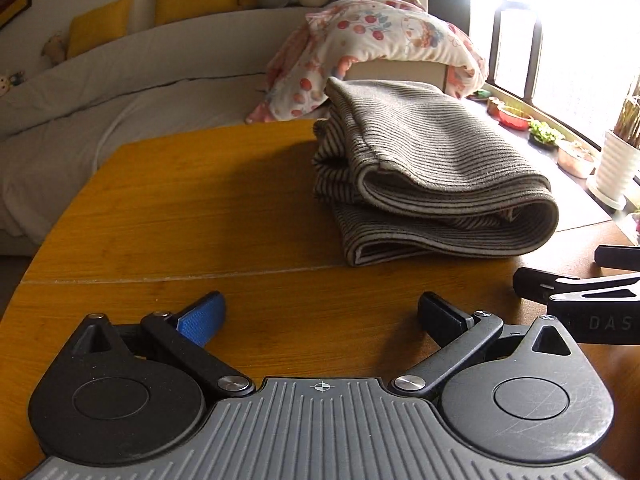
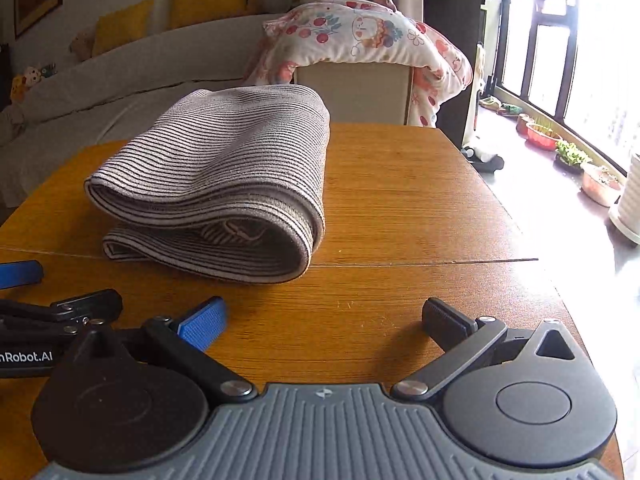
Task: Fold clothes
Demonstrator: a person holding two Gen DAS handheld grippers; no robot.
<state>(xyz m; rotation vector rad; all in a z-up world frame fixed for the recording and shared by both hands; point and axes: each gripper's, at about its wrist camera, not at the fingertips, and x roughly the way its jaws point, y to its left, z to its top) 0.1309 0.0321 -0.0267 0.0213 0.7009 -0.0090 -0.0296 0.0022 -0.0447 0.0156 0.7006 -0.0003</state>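
A grey striped garment [image 1: 424, 176] lies folded in a thick bundle on the wooden table [image 1: 200, 208]. It also shows in the right wrist view [image 2: 224, 176], left of centre. My left gripper [image 1: 320, 312] is open and empty, low over the table, short of the bundle and to its left. My right gripper [image 2: 324, 316] is open and empty, near the table's front, right of the bundle. The right gripper's fingers [image 1: 560, 284] show at the right edge of the left wrist view. The left gripper's fingers [image 2: 60, 304] show at the left edge of the right wrist view.
A floral quilt [image 1: 376, 40] is draped over a box behind the table. A grey sofa [image 1: 100, 100] with yellow cushions runs along the back left. Potted plants [image 2: 572, 152] and a white pot [image 1: 616, 168] stand on the floor by the bright window.
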